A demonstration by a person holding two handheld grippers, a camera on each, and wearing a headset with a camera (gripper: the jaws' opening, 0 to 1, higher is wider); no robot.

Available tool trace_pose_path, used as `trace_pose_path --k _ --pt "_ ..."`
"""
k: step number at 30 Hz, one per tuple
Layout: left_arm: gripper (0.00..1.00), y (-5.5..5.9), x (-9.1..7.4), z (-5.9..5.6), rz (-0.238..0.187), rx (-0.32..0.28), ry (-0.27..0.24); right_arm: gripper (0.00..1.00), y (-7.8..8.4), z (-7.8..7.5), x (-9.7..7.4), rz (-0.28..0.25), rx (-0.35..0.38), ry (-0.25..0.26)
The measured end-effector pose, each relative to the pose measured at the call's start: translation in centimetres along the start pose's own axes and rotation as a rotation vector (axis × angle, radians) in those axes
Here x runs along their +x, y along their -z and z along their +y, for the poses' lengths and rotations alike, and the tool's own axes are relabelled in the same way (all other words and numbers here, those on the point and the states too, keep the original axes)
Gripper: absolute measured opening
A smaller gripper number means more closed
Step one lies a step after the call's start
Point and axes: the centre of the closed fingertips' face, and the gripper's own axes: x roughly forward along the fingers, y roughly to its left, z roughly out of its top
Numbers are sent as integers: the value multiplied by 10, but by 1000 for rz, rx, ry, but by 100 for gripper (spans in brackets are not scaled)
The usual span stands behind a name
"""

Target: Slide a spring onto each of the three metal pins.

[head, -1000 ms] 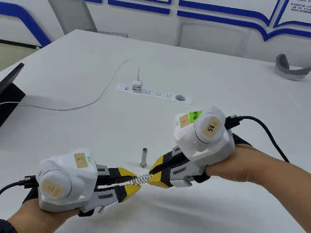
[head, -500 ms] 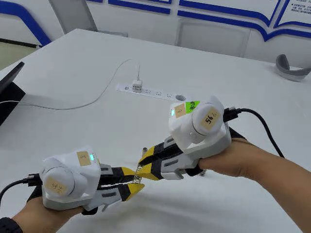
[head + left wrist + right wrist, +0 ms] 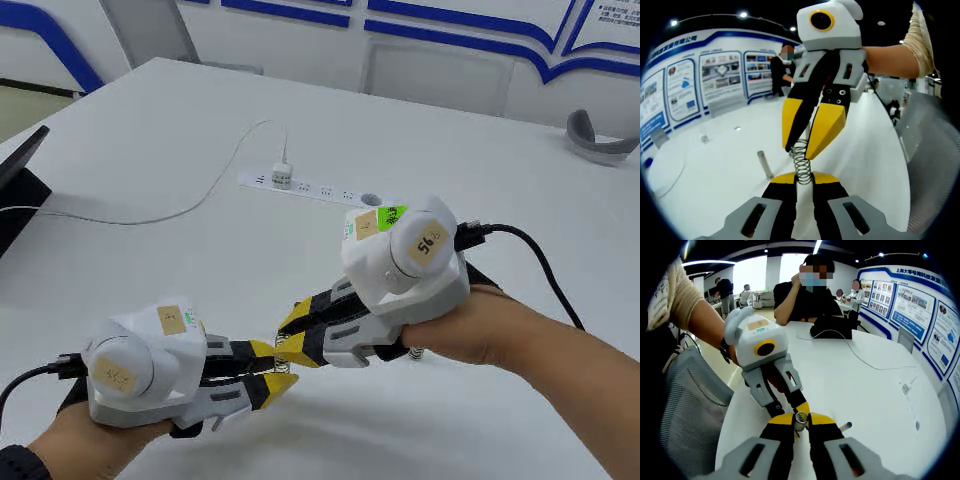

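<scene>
One spring [image 3: 801, 162], long axis running tool to tool; left tool [image 3: 799, 178] and right tool [image 3: 800, 151] each pinch one end. Digits on sticker [image 3: 430, 243] unclear.

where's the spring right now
The spring is low in the head view's centre, pinched between the tips of the left gripper and right gripper; a metal pin stands on the table close by.
</scene>
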Motion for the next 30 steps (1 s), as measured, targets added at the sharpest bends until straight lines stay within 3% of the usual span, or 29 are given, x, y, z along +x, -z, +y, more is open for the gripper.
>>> trace_pose_path --k 4,15,30 --pt "13 -1 0 3 -3 1 -10 11 -1 -3 -1 -5 8 11" --pt "34 4 -4 13 6 -54 -46 11 2 -13 -7 -3 24 41" --pt "54 7 -11 26 6 -122 -95 11 -4 -51 -26 -40 60 148"
